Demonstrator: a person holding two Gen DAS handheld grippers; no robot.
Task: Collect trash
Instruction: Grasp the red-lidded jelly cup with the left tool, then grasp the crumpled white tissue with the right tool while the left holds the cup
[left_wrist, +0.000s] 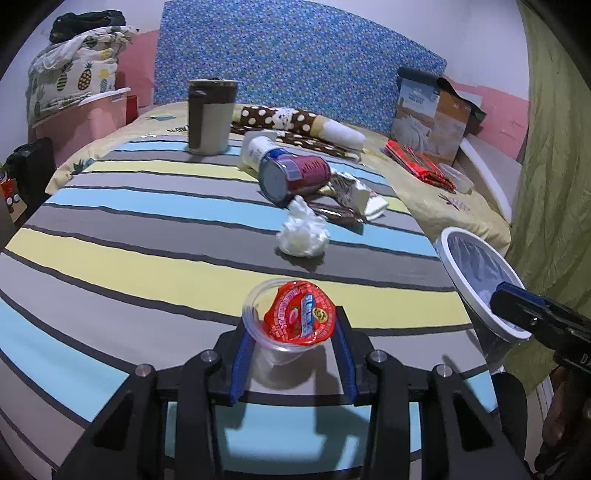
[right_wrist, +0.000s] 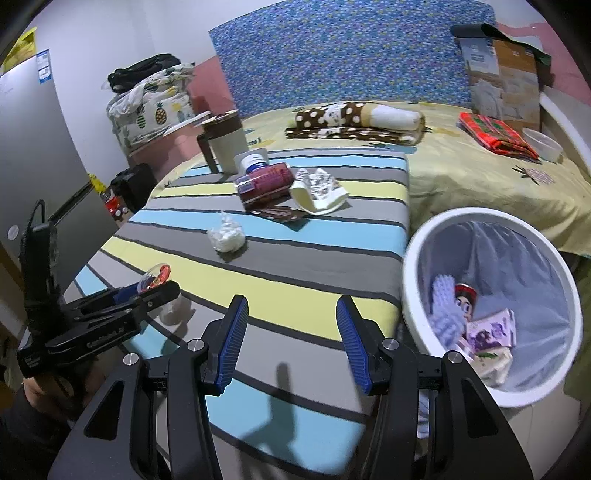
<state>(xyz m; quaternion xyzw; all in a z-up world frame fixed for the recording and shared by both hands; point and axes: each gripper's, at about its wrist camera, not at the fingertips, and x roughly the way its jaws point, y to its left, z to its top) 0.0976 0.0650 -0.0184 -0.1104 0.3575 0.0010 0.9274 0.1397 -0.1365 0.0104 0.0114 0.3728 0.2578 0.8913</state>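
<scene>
My left gripper (left_wrist: 291, 336) is shut on a clear plastic jelly cup (left_wrist: 284, 354) with a peeled red foil lid (left_wrist: 300, 318), just above the striped cloth. The cup also shows in the right wrist view (right_wrist: 157, 278). My right gripper (right_wrist: 291, 314) is open and empty over the cloth's near edge. The white trash bin (right_wrist: 410, 266) with a plastic liner stands at the right and holds several pieces of trash. A crumpled white tissue (left_wrist: 303, 232) lies mid-cloth. Beyond it lie a red can (left_wrist: 295, 177), a white bottle (left_wrist: 255, 149), a brown wrapper (left_wrist: 338, 212) and crumpled paper packaging (left_wrist: 351, 192).
A brown-and-beige lidded mug (left_wrist: 211, 116) stands at the far left of the striped cloth (left_wrist: 147, 236). Behind are a polka-dot blanket roll (right_wrist: 354, 120), a red plaid cloth (right_wrist: 495, 134), a cardboard box (right_wrist: 504, 77) and a blue patterned headboard (left_wrist: 288, 55).
</scene>
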